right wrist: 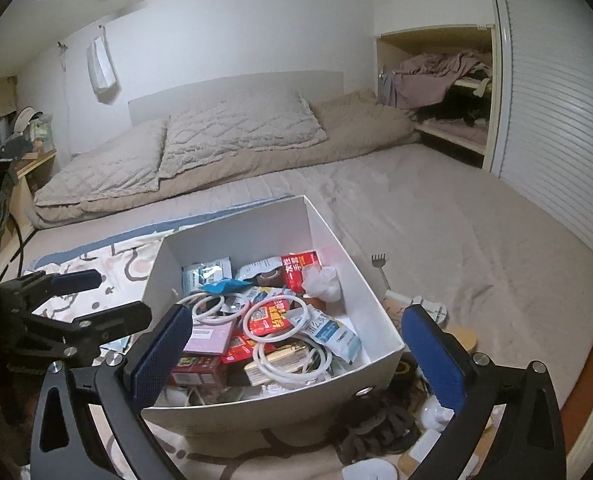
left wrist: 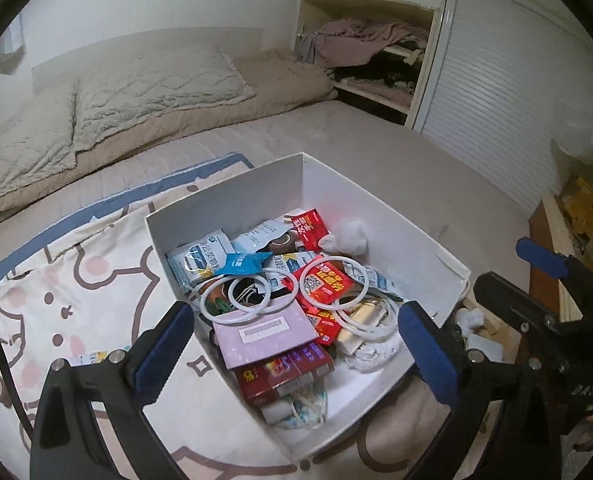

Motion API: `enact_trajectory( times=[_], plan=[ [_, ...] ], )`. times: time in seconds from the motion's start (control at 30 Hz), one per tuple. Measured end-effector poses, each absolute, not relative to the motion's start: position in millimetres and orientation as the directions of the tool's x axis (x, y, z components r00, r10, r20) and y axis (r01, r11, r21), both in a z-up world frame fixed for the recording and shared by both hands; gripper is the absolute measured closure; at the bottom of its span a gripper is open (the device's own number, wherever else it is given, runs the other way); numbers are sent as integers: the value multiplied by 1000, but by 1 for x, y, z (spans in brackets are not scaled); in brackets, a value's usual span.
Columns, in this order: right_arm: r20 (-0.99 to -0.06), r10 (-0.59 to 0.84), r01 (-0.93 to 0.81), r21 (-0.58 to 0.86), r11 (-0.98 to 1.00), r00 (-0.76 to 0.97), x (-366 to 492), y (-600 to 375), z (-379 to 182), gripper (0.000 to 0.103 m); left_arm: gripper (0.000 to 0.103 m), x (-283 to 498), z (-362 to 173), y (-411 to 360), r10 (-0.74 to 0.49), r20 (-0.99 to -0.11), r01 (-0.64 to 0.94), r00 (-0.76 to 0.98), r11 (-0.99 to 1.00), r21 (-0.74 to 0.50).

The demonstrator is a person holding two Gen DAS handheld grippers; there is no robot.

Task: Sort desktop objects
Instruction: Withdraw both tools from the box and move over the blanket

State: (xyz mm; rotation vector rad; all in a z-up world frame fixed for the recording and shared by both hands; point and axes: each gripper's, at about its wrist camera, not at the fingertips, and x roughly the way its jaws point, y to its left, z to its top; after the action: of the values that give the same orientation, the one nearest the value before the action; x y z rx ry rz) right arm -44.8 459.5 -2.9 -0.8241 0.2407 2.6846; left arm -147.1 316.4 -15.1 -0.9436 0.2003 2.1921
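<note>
A white box (left wrist: 408, 236) stands on a cartoon-print blanket (left wrist: 76, 288) on the bed. It is full of small things: white rings (left wrist: 332, 284), red packets (left wrist: 324, 284), a blue packet (left wrist: 242, 263), a lilac card (left wrist: 264, 330), a red carton (left wrist: 284, 374) and crumpled tissue (left wrist: 350, 238). My left gripper (left wrist: 296, 348) is open and empty, its blue pads on either side of the box's near end. My right gripper (right wrist: 296, 354) is open and empty, its pads astride the box (right wrist: 256, 240) near its front wall. The left gripper also shows at the left in the right wrist view (right wrist: 96, 300).
To the right of the box lie a fork-like back scratcher (right wrist: 380, 270), a dark knitted item (right wrist: 380, 420), a wooden disc (right wrist: 466, 338) and small white objects (right wrist: 436, 412). Pillows (right wrist: 240, 132) lie at the bed's head. A cupboard with a slatted door (right wrist: 556, 120) stands on the right.
</note>
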Motion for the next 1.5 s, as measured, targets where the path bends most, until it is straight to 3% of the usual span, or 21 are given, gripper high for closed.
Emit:
enact_trajectory(
  times=[0.73,1.5],
  plan=[
    [-517,208,-284,72,-956,-830,-30,413,24,0,1,-124,37,217,511,-616,-600,-599,-796,-77],
    [-522,49,-106,80,-991,-851,-64,328,17,0,1,-144,31,97,376,-593,-413,-712,-907,-79]
  ],
)
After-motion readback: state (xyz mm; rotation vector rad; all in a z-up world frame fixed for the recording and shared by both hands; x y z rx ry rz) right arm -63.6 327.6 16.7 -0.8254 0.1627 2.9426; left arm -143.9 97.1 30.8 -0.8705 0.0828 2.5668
